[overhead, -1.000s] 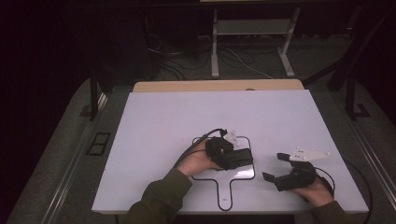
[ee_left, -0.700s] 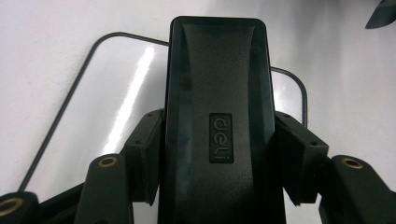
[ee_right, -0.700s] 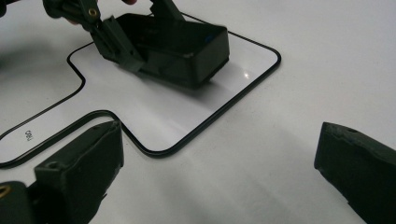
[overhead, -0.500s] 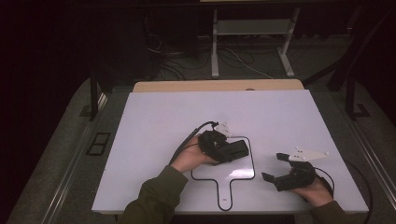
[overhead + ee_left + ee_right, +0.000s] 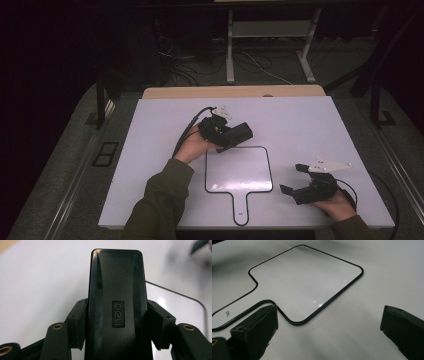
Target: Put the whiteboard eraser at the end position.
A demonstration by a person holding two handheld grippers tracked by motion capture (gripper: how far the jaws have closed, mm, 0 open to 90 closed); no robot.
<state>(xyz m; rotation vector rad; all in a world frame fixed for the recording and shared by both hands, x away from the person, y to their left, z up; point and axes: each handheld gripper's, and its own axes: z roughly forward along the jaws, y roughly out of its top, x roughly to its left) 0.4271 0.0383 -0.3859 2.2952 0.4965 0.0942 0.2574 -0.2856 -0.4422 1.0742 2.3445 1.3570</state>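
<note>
Left gripper (image 5: 239,135) is clamped on a black eraser (image 5: 116,302), jaws pinching its long sides, held just off the far-left corner of the small handled whiteboard (image 5: 239,169) lying flat on the white table (image 5: 300,120). The eraser's long axis points right along the board's far edge, so the board lies toward the person and to the right of it; probably a short sweep. Right gripper (image 5: 299,179) rests jaws apart, empty, just beside the board's right edge; the left is nearer its face.
</note>
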